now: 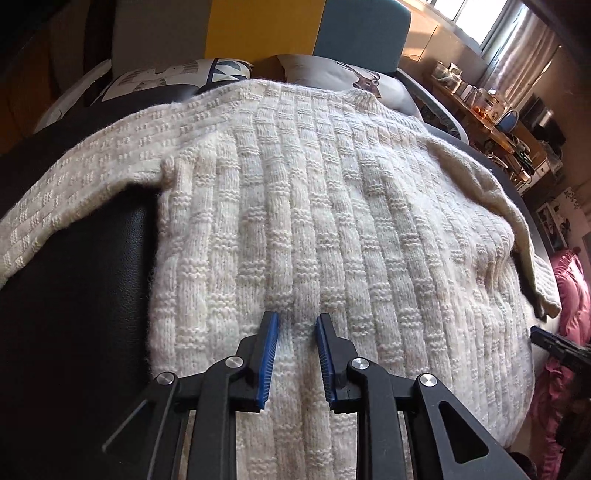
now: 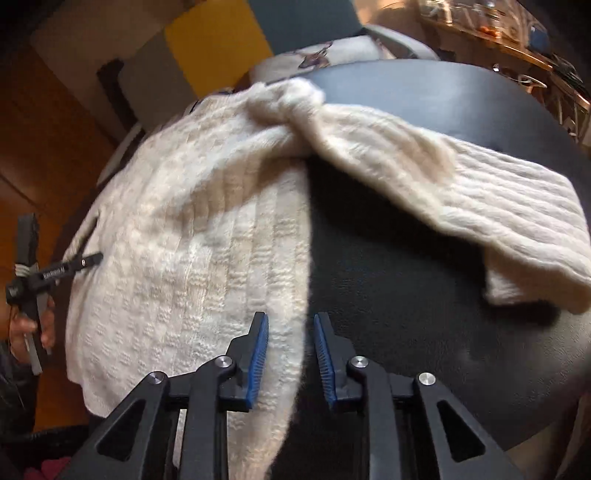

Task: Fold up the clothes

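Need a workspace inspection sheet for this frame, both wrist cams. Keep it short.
Surface: black leather-look top, partly covered by the garment.
Job's things: cream knit sweater spread flat, unfolded; one sleeve stretched out sideways, the other sleeve bunched at the shoulder and lying across the bare top.
Clutter: nothing seen on the surface.
Grippers: left claw open above the sweater body near the hem; right claw open over the sweater's side edge; neither holds cloth.
Cables: nothing seen.
Surroundings: printed cushions, yellow panel, crowded wooden shelf, pink fabric.
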